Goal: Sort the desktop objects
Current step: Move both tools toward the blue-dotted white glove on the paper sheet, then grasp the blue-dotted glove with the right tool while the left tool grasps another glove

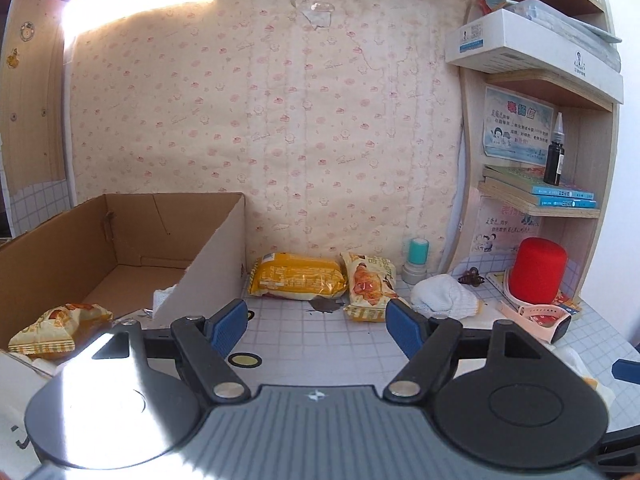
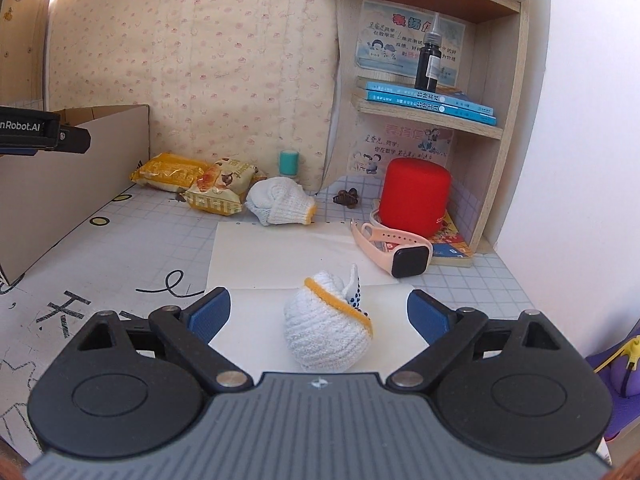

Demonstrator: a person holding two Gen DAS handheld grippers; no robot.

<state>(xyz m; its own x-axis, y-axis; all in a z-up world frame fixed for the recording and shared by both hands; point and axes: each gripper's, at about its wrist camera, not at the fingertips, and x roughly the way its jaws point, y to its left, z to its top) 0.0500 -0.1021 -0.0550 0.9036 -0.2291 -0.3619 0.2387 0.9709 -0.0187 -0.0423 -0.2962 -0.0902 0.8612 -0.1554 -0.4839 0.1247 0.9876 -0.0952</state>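
Right tongs wide, straddling rolled glove | left tongs wide, empty | advice: centre pads, close gently, lift clear of paper sheet

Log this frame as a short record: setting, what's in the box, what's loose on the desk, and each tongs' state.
setting: gridded desk, corner shelf
box: cardboard box holds one snack pack
loose: yellow snack pack, second snack pack, two balled gloves, pink watch, red cylinder
left tongs: open, empty
right tongs: open, astride near glove
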